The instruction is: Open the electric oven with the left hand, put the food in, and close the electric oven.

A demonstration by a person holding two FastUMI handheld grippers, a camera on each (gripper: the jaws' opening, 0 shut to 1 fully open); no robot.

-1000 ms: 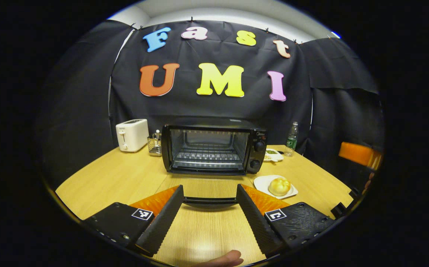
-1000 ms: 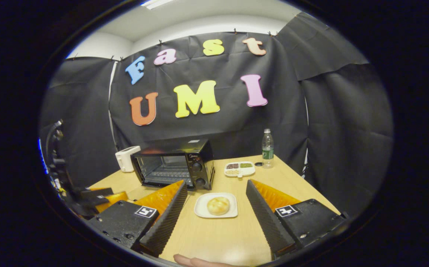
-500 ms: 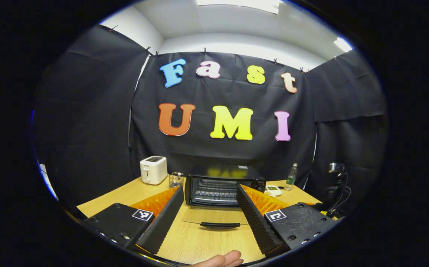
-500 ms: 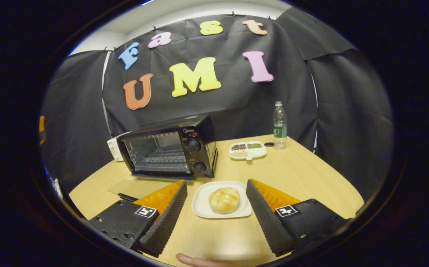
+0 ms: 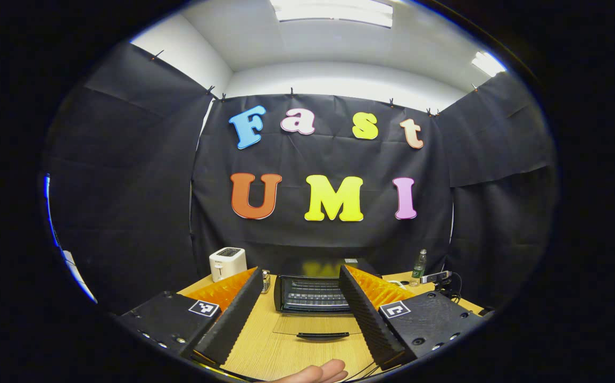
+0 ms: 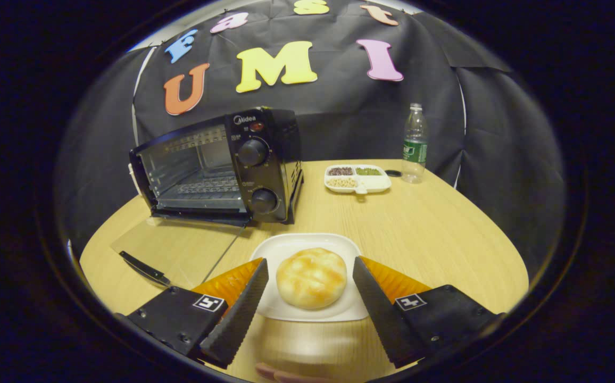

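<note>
The black electric oven stands on the wooden table with its glass door folded down flat and its wire rack bare. A round golden bun lies on a white plate just in front of the oven's knob side. My right gripper is open, its fingers on either side of the bun and apart from it. In the left gripper view the oven sits far off, its door handle toward me. My left gripper is open and holds nothing, well back from the oven.
A white toaster stands left of the oven. A divided white dish of grains, a small dark cap and a plastic bottle sit at the table's back right. A fingertip shows at the bottom edge. A small device with cables lies at right.
My left gripper has drawn back and tilted up from the opened oven door, so the oven looks smaller. My right gripper has moved forward and down until its fingers flank the bun.
</note>
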